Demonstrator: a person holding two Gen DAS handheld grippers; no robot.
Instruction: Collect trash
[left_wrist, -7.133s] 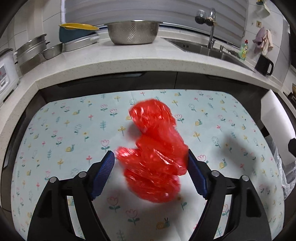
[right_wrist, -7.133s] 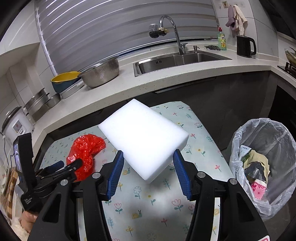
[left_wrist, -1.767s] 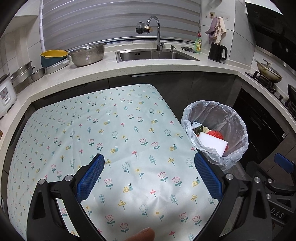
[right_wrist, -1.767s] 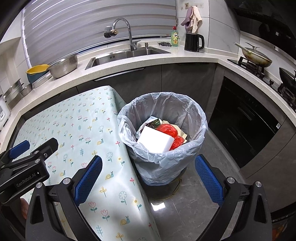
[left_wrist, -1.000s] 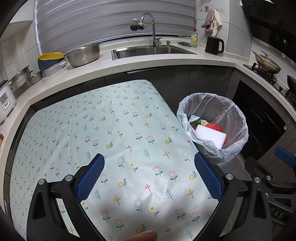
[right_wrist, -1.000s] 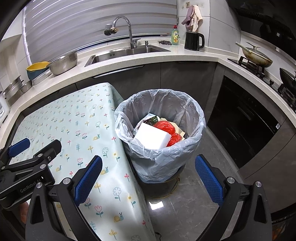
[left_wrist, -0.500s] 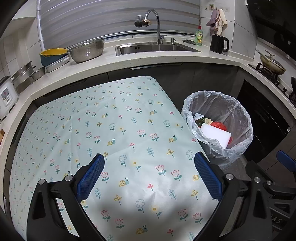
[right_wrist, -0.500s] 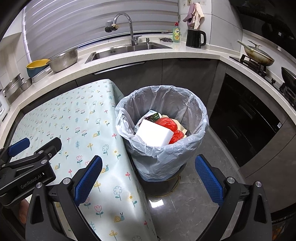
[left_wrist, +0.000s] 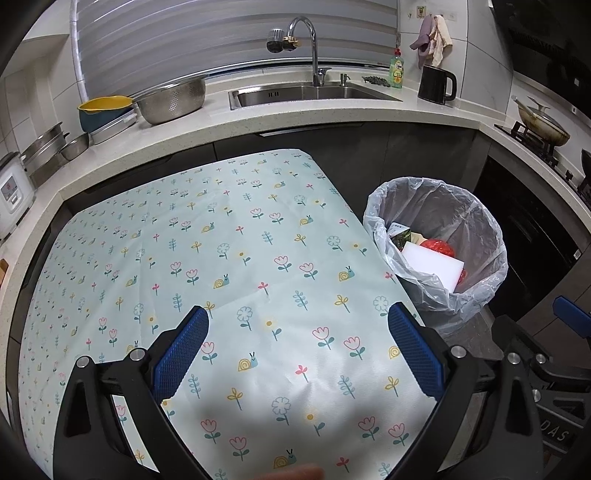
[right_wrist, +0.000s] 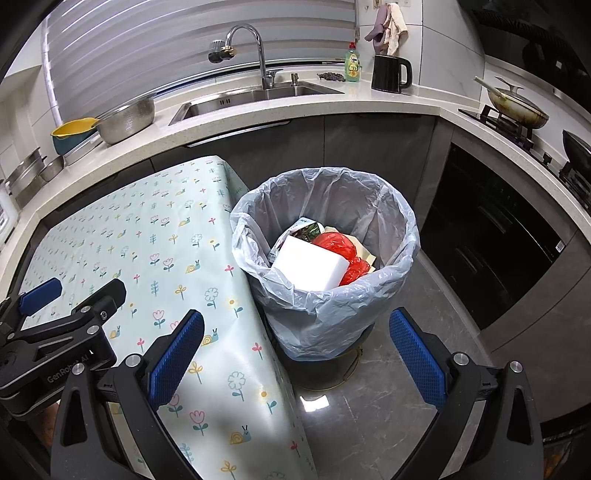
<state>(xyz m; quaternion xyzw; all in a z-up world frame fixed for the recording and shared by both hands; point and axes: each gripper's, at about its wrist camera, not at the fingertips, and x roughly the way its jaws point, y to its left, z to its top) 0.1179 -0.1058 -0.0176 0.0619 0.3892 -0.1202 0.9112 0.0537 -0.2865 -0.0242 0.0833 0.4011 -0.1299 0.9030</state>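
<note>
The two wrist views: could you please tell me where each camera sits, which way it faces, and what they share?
Left wrist view: on the left gripper, open above the floral tablecloth-covered table, facing the steel sink; the right gripper's side shows at the right edge.
Right wrist view: on the right gripper, open beyond the table's edge, facing down at the plastic-lined trash bin; the left gripper's side shows at lower left.
Shared: the bin with the white foam block and red plastic bag, table, sink, black kettle.

Ahead of you: sink (left_wrist: 314, 94) with tap (left_wrist: 295, 33), steel colander (left_wrist: 171, 101) left of it, black kettle (left_wrist: 436, 85) and green soap bottle (left_wrist: 396, 70) right. Floral tablecloth (left_wrist: 221, 258) below.
</note>
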